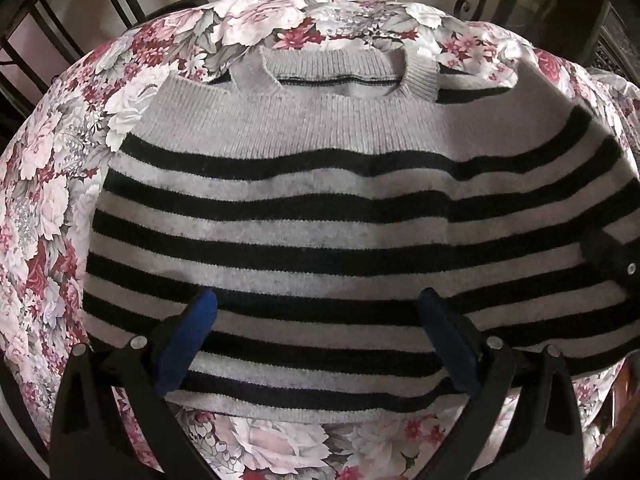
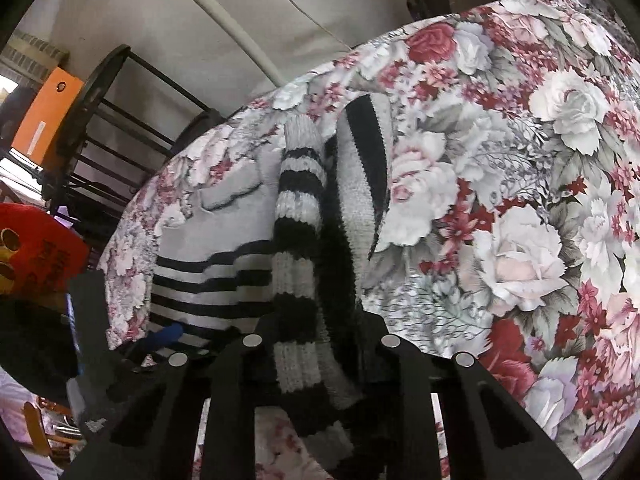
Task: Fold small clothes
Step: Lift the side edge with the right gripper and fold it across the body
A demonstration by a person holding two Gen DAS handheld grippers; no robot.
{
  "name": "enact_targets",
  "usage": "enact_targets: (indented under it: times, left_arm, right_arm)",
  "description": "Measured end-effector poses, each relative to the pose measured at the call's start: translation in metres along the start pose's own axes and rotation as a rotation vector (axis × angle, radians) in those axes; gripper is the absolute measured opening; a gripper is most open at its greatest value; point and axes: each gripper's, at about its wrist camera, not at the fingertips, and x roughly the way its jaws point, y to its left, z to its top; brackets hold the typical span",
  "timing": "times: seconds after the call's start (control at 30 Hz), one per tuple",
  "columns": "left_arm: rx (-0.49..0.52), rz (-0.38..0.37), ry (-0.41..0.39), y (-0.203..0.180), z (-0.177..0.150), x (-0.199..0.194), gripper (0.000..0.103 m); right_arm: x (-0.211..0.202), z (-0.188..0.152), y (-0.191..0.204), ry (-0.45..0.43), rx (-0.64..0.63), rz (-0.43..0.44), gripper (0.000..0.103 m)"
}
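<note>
Sweater [image 1: 304, 208] lies flat on floral cloth [image 1: 52, 200]; left tongs [image 1: 318, 344] open above hem, right tongs [image 2: 316, 344] grip sleeve [image 2: 298, 240].

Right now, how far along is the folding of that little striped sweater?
It looks early. Done: the striped sweater lies spread flat, neck away, on the floral cloth. In hand: the right gripper has its jaws closed on a sleeve, lifted off the cloth, while the left gripper hangs open above the hem. Left: laying that sleeve across the body, the other side, then folding the length.
</note>
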Motion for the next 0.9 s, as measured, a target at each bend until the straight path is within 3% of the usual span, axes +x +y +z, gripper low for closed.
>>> enact_targets:
  times: [0.43,0.7,0.9]
  left_arm:
    - [-0.019,-0.036,-0.043,0.003,0.004,-0.020,0.098]
    - [-0.071,-0.026,-0.063,0.029,0.006,-0.024,0.097]
    - [-0.090,-0.040,-0.090,0.047,0.009,-0.038,0.082]
  right_arm:
    - [-0.004,-0.006,0.051,-0.002,-0.035,0.015,0.023]
    - [0.001,-0.011,0.088,0.005,-0.047,0.010,0.023]
    - [0.005,-0.012,0.116,0.003,-0.053,0.024,0.024]
